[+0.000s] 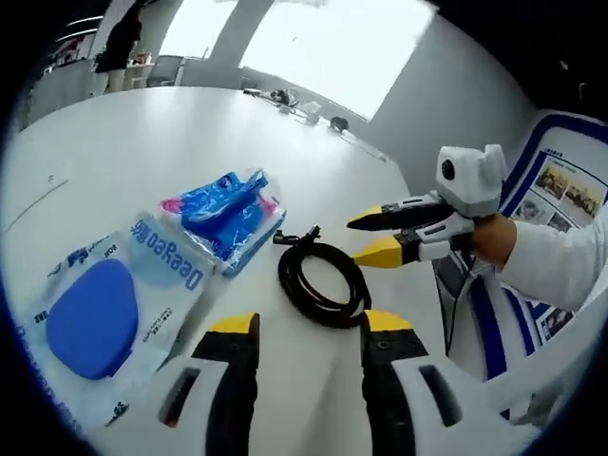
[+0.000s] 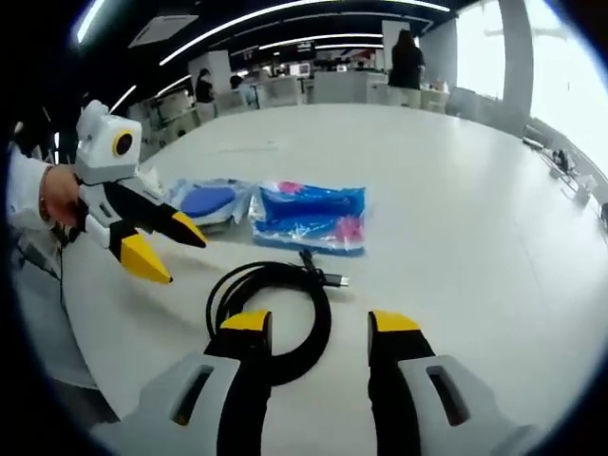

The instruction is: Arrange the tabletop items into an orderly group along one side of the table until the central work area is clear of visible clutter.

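white tabletop [image 1: 142, 142] carries three things near one edge: one coiled black cable [image 1: 323, 280], two plastic packets [image 1: 226, 217] [image 1: 109, 304] in a row beside it. left gripper [image 1: 309, 328] and right gripper [image 2: 318, 328] both hover level over the cable, jaws wide, holding nothing. a hand [image 1: 494, 237] grips the right one.

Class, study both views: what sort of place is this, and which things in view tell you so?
Probably a large open-plan office or lab. A big white table stands under long ceiling light strips, with rows of desks and standing people behind, and bright windows along one wall.
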{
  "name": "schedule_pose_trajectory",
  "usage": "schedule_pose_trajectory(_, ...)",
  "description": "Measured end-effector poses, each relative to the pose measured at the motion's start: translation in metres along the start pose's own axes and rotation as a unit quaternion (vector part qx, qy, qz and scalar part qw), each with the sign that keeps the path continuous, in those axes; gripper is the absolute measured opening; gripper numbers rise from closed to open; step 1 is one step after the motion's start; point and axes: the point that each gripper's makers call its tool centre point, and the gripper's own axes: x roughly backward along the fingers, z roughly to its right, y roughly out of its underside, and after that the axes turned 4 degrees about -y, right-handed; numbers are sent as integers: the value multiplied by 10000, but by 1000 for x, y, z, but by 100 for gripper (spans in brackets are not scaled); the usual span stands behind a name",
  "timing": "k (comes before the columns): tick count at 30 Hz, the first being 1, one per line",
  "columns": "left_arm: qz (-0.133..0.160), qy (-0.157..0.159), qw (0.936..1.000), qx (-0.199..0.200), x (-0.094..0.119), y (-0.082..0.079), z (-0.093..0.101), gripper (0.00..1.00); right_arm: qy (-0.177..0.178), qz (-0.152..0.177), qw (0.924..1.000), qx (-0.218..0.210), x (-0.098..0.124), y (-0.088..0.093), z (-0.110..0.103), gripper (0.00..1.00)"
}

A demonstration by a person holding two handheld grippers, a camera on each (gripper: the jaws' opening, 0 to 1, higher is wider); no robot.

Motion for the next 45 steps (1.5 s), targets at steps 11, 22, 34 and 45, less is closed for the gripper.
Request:
schedule_pose_trajectory(11, 170, 116, 9997, -164, 28, 17, 1, 56, -215, 83, 9996, 135, 6, 1, -18, 49)
schedule_pose_trajectory(22, 381, -25, 9988, -319, 64, 27, -6, 66, -329, 132, 9990, 268, 12, -2, -33, 55)
schedule_pose_trajectory(34, 551, -223, 9973, -422, 114, 52, -9, 74, -389, 177, 9985, 332, 24, -3, -43, 60)
schedule_pose_trajectory(45, 829, -715, 9939, -110, 171, 83, -24, 76, -425, 160, 9982, 404, 33, 4, -53, 63)
